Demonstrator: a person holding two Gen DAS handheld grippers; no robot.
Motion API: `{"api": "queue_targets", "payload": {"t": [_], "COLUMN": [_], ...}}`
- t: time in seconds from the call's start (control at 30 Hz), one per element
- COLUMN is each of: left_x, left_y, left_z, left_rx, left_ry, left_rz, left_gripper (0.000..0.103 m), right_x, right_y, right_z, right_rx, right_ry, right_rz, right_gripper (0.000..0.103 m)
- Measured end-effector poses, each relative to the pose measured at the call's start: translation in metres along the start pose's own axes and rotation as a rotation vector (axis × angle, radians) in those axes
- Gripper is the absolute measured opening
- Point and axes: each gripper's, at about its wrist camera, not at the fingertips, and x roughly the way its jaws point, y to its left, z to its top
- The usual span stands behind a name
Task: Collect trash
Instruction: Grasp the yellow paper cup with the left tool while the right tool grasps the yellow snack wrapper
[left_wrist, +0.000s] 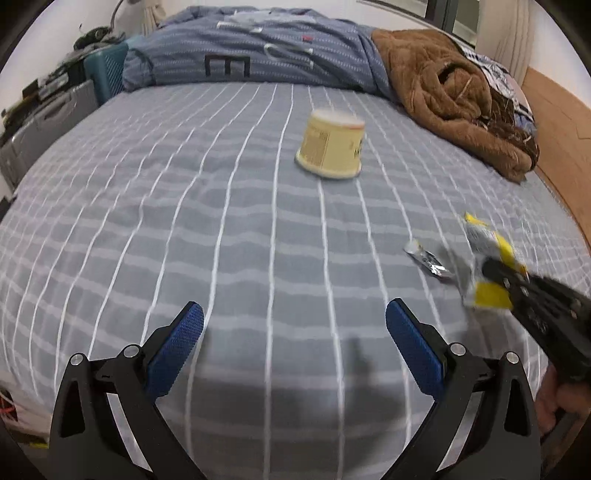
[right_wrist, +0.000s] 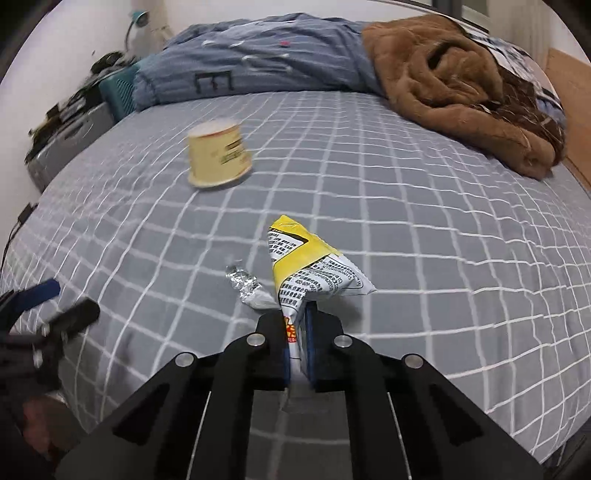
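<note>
Right gripper (right_wrist: 298, 332) is pinching the yellow-white wrapper (right_wrist: 310, 266), long axis pointing up-frame from the jaws. Left gripper (left_wrist: 294, 321) fingers spread wide over the bedsheet (left_wrist: 221, 221).

Motion-blurred cup (left_wrist: 330, 146); wrapper (right_wrist: 314, 269) print unreadable.

Open bedsheet (left_wrist: 221, 240) all around the cup (left_wrist: 330, 147); brown blanket (left_wrist: 454, 110) blocks the far right.

Grey checked bed sheet (left_wrist: 221, 206) — rumpled blue duvet (left_wrist: 258, 48) and brown fleece blanket (left_wrist: 454, 99) at its far end
</note>
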Motion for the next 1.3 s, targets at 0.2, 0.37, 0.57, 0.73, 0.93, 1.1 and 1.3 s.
{"api": "queue_targets", "payload": {"t": [0.2, 0.37, 0.57, 0.73, 0.93, 1.1, 1.3], "left_x": [0.036, 0.076, 0.111, 0.130, 0.136, 0.143, 0.159], "left_y": [-0.020, -0.036, -0.043, -0.044, -0.045, -0.048, -0.055], "left_z": [0.043, 0.081, 0.108, 0.120, 0.134, 0.143, 0.145], "left_rx": [0.020, 0.012, -0.013, -0.033, -0.052, -0.047, -0.005], "left_ry": [-0.039, -0.039, -0.030, -0.027, -0.060, -0.078, -0.069], "left_rz": [0.003, 0.037, 0.029, 0.035, 0.039, 0.050, 0.094], "left_gripper": [0.097, 0.097, 0.097, 0.097, 0.097, 0.096, 0.076], "right_x": [0.002, 0.008, 0.018, 0.026, 0.034, 0.039, 0.041], "right_y": [-0.040, -0.057, -0.076, -0.080, -0.083, -0.089, -0.090], "right_z": [0.024, 0.037, 0.038, 0.038, 0.035, 0.033, 0.031], "right_rx": [0.056, 0.055, 0.100, 0.115, 0.127, 0.149, 0.145], "right_ry": [-0.040, -0.057, -0.045, -0.044, -0.031, -0.023, -0.027], "right_rz": [0.001, -0.011, 0.006, 0.017, 0.026, 0.031, 0.015], "right_gripper": [0.006, 0.006, 0.006, 0.006, 0.006, 0.006, 0.006]}}
